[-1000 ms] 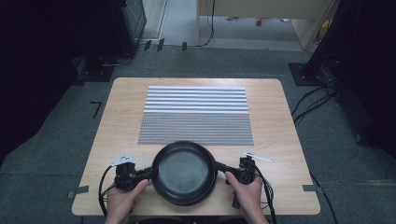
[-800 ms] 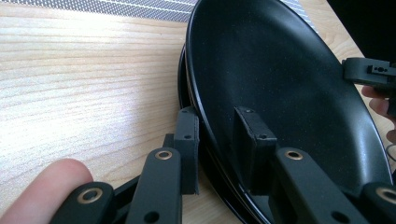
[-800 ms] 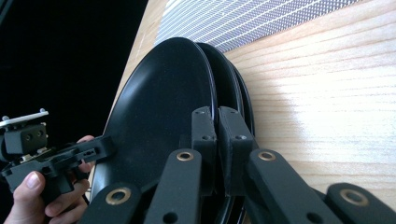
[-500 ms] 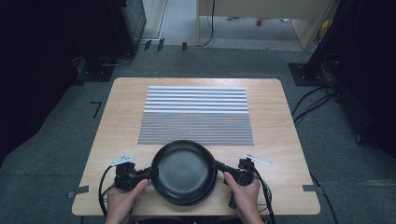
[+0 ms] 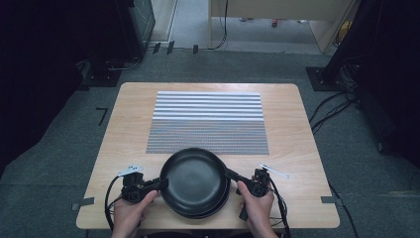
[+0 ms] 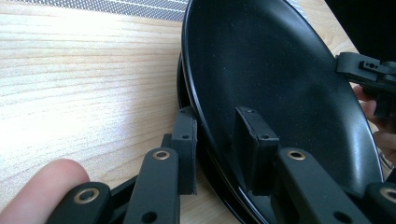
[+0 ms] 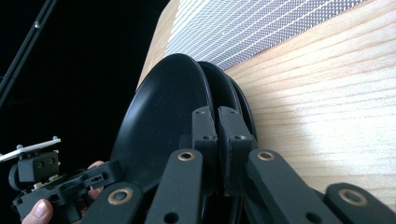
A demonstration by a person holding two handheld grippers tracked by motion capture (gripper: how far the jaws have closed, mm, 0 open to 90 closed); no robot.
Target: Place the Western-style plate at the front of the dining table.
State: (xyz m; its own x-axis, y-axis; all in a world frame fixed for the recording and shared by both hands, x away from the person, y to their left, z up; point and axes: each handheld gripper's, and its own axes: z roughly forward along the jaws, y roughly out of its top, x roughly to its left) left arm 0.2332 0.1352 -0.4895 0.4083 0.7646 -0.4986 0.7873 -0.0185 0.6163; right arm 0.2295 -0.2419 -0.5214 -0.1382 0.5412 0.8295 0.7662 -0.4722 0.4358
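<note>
Black plates (image 5: 194, 179) are stacked at the near edge of the wooden table (image 5: 129, 124), just in front of the striped mat (image 5: 208, 121), and the top plate (image 6: 280, 88) is being gripped at opposite rims, so the step in hand is judged to be its lifting off the stack. The left gripper (image 5: 157, 184) is closed loosely across that rim with some gap left, while the right gripper (image 5: 233, 175) is pinched tight on the far rim (image 7: 205, 100). Next, an even, level raise by both hands would be called for, so that the plates beneath are left undisturbed.
</note>
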